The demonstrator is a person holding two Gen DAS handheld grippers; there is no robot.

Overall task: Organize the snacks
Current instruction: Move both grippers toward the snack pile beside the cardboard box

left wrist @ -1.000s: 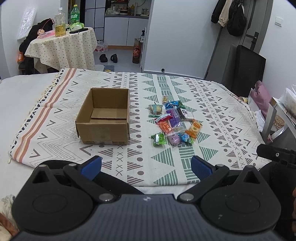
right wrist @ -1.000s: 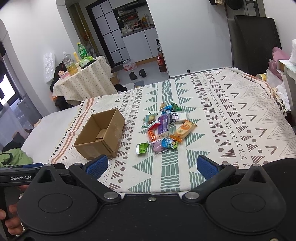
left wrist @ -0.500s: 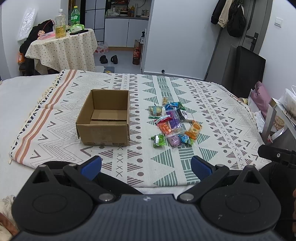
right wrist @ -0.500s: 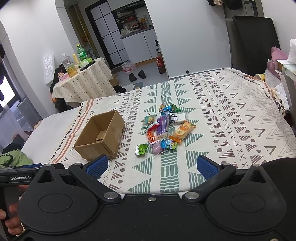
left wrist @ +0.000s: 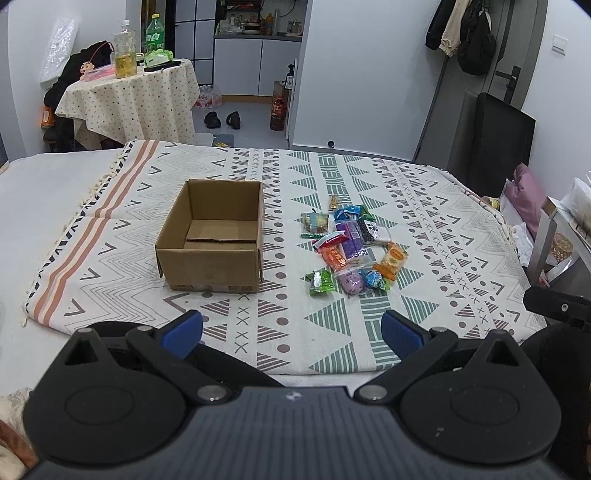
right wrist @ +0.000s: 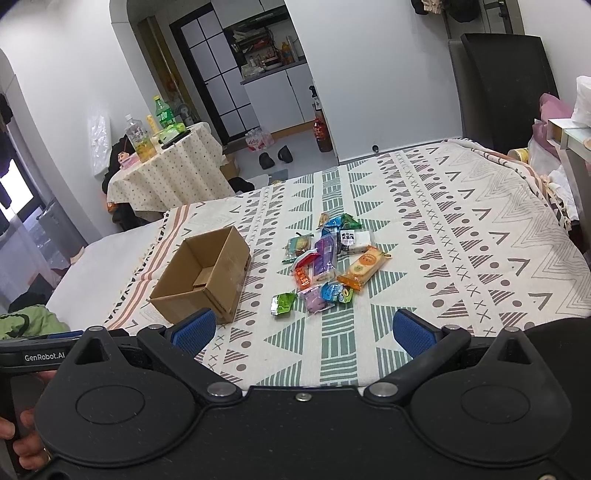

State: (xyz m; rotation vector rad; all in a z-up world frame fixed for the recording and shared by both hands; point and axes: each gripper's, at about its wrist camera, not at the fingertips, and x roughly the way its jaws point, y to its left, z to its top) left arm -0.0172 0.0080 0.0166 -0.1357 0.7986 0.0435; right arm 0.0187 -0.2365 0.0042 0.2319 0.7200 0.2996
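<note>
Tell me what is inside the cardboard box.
The cardboard box holds no snacks; only its bare bottom flaps show. Its near wall hides the front strip of the floor. The snacks lie beside it on the cloth.

White walls (left wrist: 354, 74) enclosed a small room with a pale grey floor (left wrist: 243, 129). A bed (left wrist: 44, 192) in white sheeting carried a patterned throw (left wrist: 406, 206) of green triangles and rust stripes. Beyond it stood a round table (left wrist: 129, 99) under a dotted cloth, holding two bottles (left wrist: 125, 48). A dark-framed glass door (right wrist: 207, 66) opened onto white cabinets (left wrist: 258, 66). A pair of dark shoes (left wrist: 221, 119) lay on the floor. Coats (left wrist: 461, 33) hung near a grey door (left wrist: 517, 70), and a black panel (left wrist: 502, 147) leaned against the wall. Daylight entered from a window (right wrist: 14, 184) on the left.
</note>
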